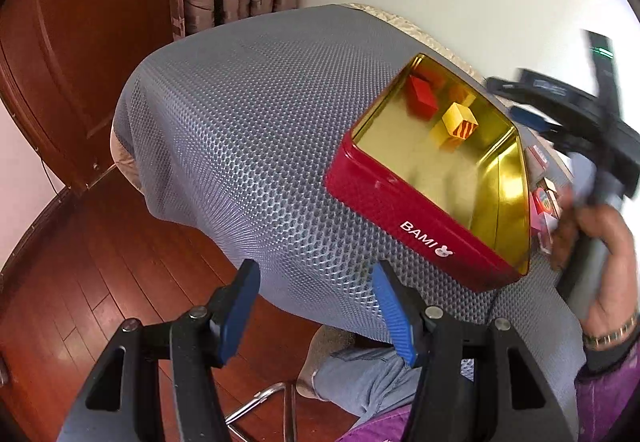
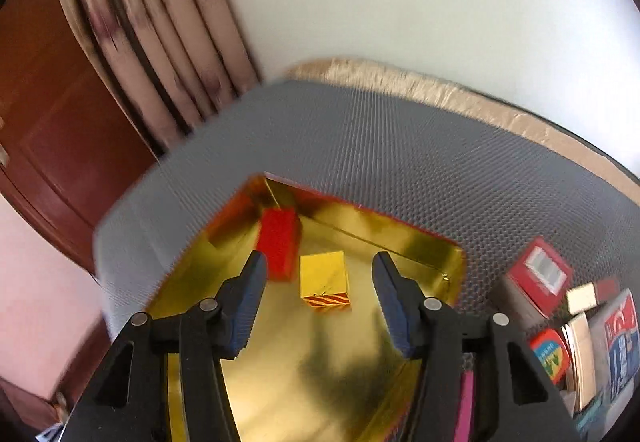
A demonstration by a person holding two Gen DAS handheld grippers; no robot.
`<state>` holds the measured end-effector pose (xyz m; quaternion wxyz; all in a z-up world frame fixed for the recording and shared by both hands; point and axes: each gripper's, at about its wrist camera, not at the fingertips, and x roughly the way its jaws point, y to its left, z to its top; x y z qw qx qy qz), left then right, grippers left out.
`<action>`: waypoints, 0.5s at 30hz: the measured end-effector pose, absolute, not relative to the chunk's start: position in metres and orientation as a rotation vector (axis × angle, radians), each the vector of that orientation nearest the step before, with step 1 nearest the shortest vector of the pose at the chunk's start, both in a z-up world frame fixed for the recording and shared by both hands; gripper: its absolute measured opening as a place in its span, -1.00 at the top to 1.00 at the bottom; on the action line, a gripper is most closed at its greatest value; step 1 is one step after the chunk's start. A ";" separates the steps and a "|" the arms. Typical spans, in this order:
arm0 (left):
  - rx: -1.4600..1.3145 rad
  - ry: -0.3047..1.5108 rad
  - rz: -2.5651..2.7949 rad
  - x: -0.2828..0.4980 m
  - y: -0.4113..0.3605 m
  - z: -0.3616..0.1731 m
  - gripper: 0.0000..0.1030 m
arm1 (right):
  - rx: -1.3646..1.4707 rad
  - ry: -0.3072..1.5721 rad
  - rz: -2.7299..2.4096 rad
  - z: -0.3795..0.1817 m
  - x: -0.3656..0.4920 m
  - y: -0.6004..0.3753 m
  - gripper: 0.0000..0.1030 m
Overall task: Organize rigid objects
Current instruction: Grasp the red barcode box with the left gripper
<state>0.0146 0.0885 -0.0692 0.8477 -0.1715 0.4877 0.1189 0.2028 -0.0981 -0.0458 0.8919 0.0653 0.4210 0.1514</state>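
Observation:
A red tin (image 1: 416,214) with a gold inside and "BAMI" on its side stands on a grey mat (image 1: 248,122). A red box (image 1: 420,98) and a yellow box (image 1: 458,122) with red stripes lie in it. My left gripper (image 1: 316,310) is open and empty, above the mat's near edge, left of the tin. My right gripper (image 2: 318,302) is open and empty, above the tin's inside (image 2: 320,362), with the yellow box (image 2: 324,280) and red box (image 2: 278,242) just ahead. The right gripper shows blurred in the left wrist view (image 1: 528,118).
Several small boxes and cards (image 2: 568,318) lie in a pile on the mat right of the tin. A beige cloth edge (image 2: 440,90) lies behind the mat by a white wall. A curtain (image 2: 160,42), a wooden door and wood floor (image 1: 80,282) are at left.

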 end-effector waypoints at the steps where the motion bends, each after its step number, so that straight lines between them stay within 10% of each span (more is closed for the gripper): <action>1: -0.356 1.027 0.246 0.014 0.087 -0.069 -0.17 | 0.142 0.842 0.305 -0.040 0.191 -0.108 -0.04; 5: -0.305 1.011 0.212 0.012 0.077 -0.063 -0.17 | 0.084 0.723 0.143 -0.029 0.119 -0.166 -0.50; 15: -0.077 0.908 0.026 0.003 0.011 -0.029 -0.17 | -0.132 0.799 -0.452 -0.084 0.018 -0.369 -0.61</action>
